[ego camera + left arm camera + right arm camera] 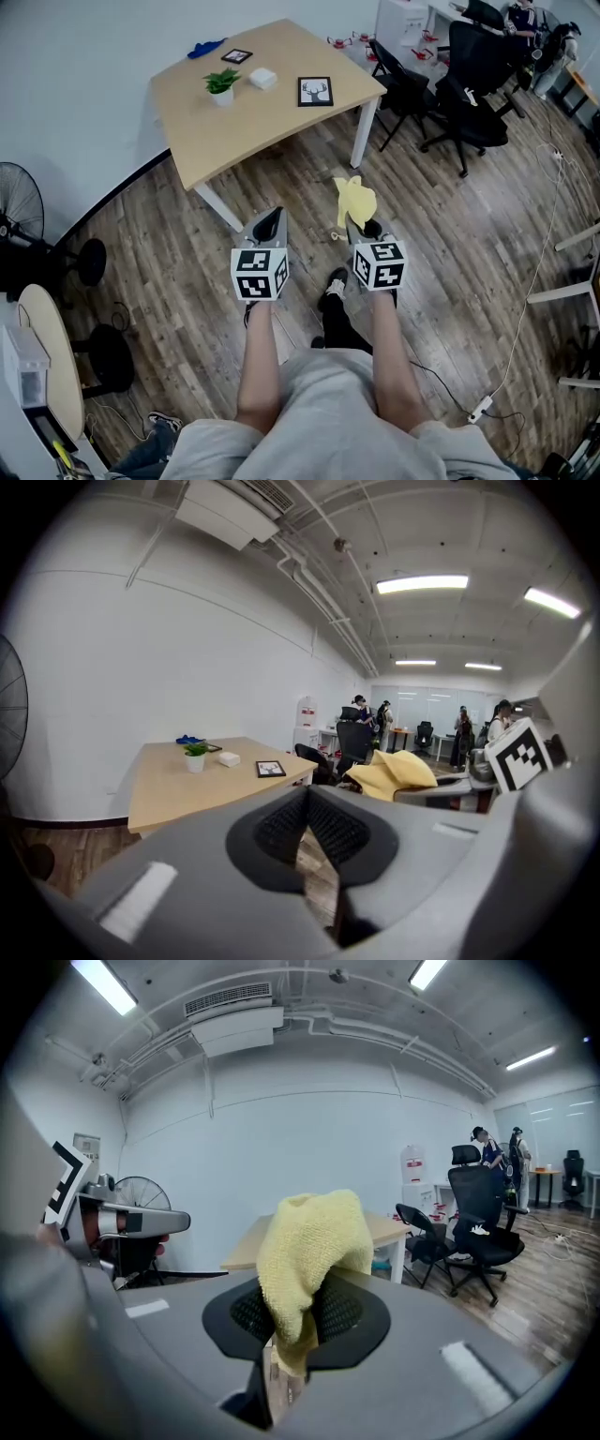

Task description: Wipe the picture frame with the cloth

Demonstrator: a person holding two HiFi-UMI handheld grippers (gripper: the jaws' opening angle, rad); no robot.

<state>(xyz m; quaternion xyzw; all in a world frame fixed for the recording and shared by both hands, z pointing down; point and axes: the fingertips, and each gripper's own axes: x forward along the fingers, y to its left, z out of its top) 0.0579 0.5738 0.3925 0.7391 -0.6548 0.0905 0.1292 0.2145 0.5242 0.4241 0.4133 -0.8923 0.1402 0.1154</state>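
Wiping not started: right gripper (298, 1312) clamps the yellow cloth (305, 1251), left gripper (307, 827) closed on nothing, both well apart from the deer picture frame (315, 91), untouched on the wooden table (234, 131) ahead.

Wood table (281, 127): sm potted plant (221, 85), white box (262, 79) just beside it, blue obj (205, 47) at far edge. Black office chairs (469, 98) on right, fan (19, 206) on left, pwr strip (480, 408) on floor (469, 244).
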